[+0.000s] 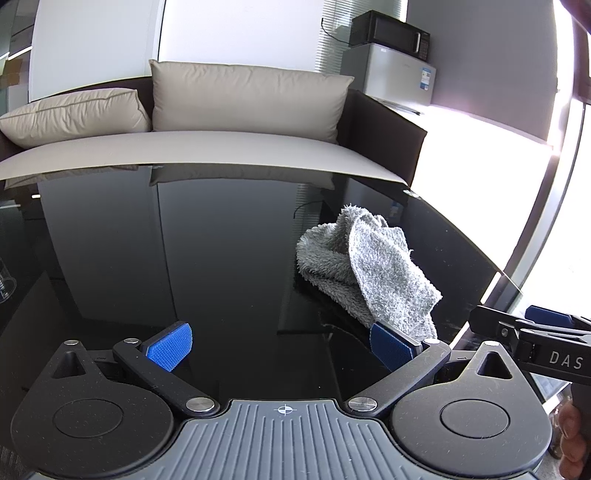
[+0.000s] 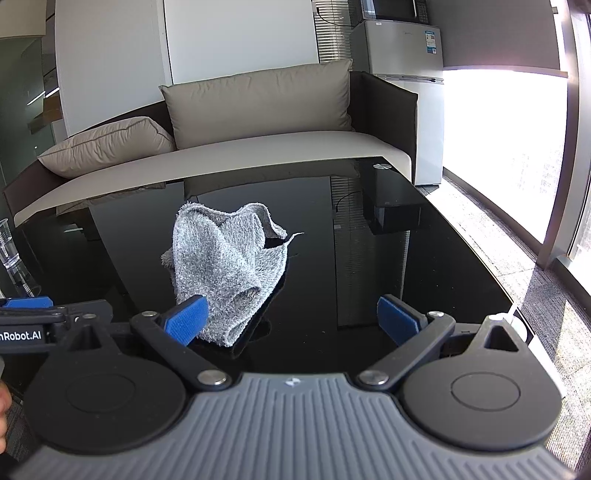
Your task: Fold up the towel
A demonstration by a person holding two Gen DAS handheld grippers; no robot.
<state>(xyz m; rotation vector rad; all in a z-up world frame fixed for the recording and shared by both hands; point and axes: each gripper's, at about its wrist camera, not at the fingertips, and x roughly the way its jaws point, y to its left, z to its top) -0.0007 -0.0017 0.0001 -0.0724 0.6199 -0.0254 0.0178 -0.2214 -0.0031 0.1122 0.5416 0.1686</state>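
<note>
A grey fluffy towel [image 1: 369, 269] lies crumpled in a heap on the glossy black table [image 1: 207, 258]. In the left wrist view it is ahead and to the right, just beyond my right fingertip. My left gripper [image 1: 280, 345] is open and empty, low over the table. In the right wrist view the towel [image 2: 229, 266] lies ahead and to the left, its near edge by my left fingertip. My right gripper [image 2: 293, 319] is open and empty. Each gripper shows at the edge of the other's view.
A sofa [image 1: 221, 147] with beige cushions stands beyond the table's far edge. A small fridge [image 2: 402, 48] with a microwave [image 1: 389, 31] on it stands at the back right. A clear plastic cup [image 2: 7, 240] stands at the table's left. Bright windows are on the right.
</note>
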